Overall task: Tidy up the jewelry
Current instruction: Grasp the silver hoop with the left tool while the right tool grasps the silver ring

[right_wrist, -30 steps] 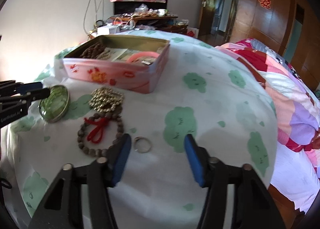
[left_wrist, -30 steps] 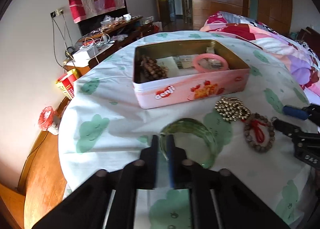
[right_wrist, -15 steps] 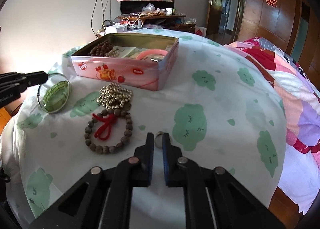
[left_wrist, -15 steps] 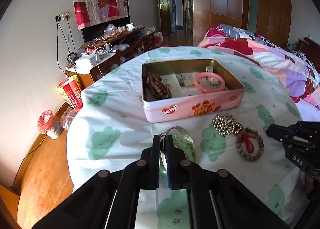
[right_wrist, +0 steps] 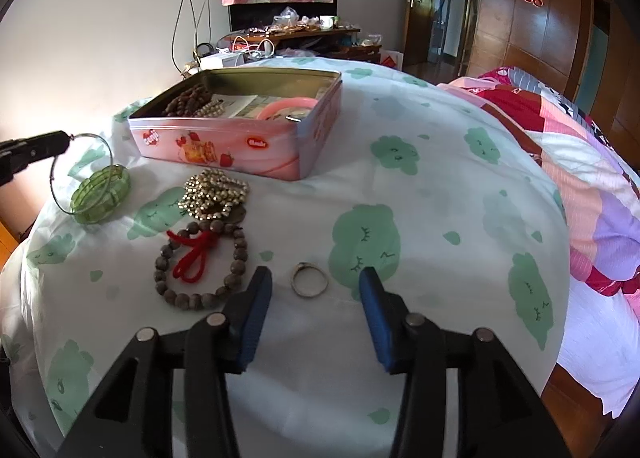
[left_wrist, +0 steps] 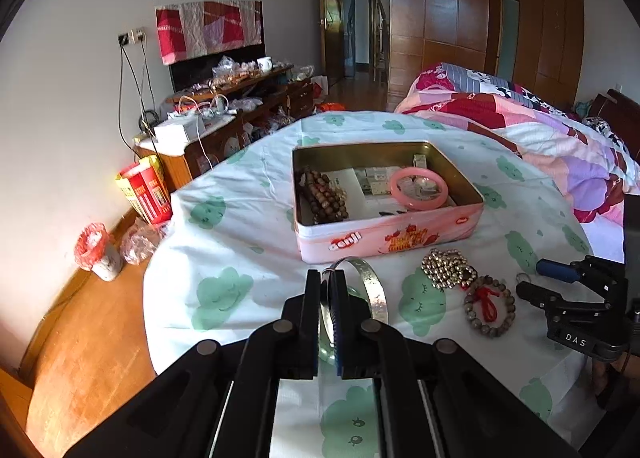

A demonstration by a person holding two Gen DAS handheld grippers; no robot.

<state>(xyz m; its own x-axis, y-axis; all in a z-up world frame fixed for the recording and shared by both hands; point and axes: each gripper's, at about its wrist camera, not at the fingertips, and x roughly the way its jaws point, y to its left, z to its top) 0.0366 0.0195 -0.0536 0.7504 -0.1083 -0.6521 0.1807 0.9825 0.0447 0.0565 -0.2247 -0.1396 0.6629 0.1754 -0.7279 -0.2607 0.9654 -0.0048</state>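
Note:
My left gripper (left_wrist: 327, 278) is shut on the rim of a thin silver bangle (left_wrist: 374, 290), held tilted above the cloth. A green bangle (right_wrist: 100, 193) sits at the hoop's lower end. My right gripper (right_wrist: 315, 276) is opening, its blue pads apart on either side of a small silver ring (right_wrist: 309, 278) that lies flat on the cloth, touching neither pad. Between the two grippers lie a gold bead bracelet (right_wrist: 214, 193) and a brown bead bracelet (right_wrist: 200, 266) with a red tassel. Behind them stands the open pink tin (left_wrist: 384, 242), holding a pink bangle (left_wrist: 419, 189) and brown beads (left_wrist: 324, 197).
The jewelry lies on a round table under a white cloth (right_wrist: 420, 185) with green cloud prints. A bed with a patchwork quilt (left_wrist: 540, 125) is close on the right. A cluttered wooden cabinet (left_wrist: 224, 125) stands by the far wall, with bags on the floor to the left.
My left gripper has risen, lifting the silver bangle off the cloth. The right gripper closed over the ring, then opened again; the ring still lies on the cloth.

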